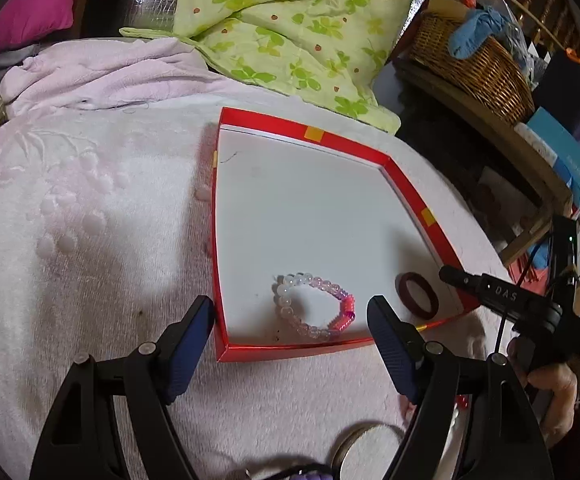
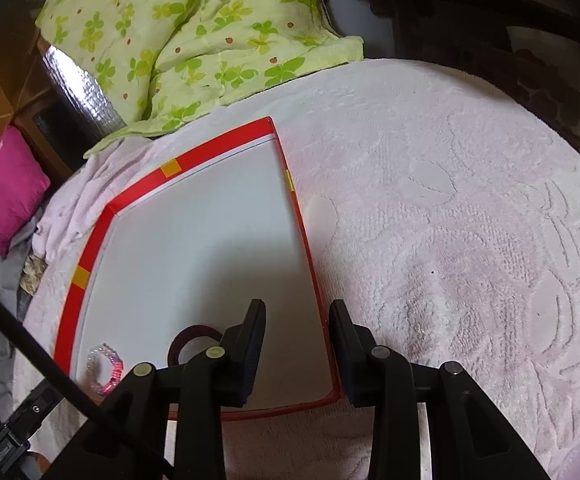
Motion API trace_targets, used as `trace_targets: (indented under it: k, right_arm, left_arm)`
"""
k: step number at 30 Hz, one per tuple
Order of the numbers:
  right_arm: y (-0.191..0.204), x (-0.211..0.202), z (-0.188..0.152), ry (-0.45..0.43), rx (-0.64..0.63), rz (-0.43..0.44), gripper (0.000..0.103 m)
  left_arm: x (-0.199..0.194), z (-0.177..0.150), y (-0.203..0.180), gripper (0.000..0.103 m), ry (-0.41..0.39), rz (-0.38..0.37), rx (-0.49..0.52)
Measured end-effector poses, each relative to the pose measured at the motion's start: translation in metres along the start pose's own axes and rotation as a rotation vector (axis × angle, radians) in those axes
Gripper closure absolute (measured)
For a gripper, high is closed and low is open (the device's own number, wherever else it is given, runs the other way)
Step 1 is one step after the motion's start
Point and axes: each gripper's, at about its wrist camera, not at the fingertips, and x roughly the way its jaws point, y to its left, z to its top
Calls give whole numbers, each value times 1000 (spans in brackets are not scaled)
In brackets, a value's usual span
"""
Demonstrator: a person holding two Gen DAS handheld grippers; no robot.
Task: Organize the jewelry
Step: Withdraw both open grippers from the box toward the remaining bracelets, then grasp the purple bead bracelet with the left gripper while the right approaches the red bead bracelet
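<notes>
Item: shallow red tray (image 1: 406,184), white floor, yellow tape marks on its rim, lying on a pale pink textured bedspread (image 1: 69,220). A green clover-print quilt (image 1: 290,20) lay beyond the tray's far edge.

Contents, stowed: one bracelet of clear, pink and purple beads (image 1: 314,306), flat on the tray floor close to the near edge. One dark red ring-shaped bangle (image 1: 418,290), also on the floor, beside the beads toward the near corner on the right gripper's side; the two pieces lay near each other but did not touch. The remainder of the floor was bare.

Contents, outstanding: a round metal-rimmed piece (image 1: 364,446) and something purple (image 1: 310,474) showed on the bedspread at the bottom edge of the left wrist view, outside the tray; their nature could not be told.

Left gripper (image 1: 290,320): fingers spread wide, nothing between them, poised over the tray's near edge above the beads.

Right gripper (image 2: 298,340): fingers partly apart, nothing between them, straddling the tray's side wall near its near corner, just beside the bangle.

Assessment: two pieces appeared placed; sorting judged partly complete, with at least the outside pieces possibly remaining.
</notes>
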Motion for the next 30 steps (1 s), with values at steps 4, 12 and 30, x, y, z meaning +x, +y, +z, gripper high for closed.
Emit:
trace_targets:
  k: [4, 12, 30]
  right_arm:
    - [-1, -5, -4, 5, -14, 9, 68]
    - [1, -13, -17, 13, -41, 32, 68]
    - [-48, -88, -31, -60, 94, 104, 63]
  left_arm:
    - [-11, -9, -3, 24, 0, 10, 18]
    - [-22, -25, -4, 24, 15, 43, 32]
    - [-97, -51, 29, 23, -79, 96, -44]
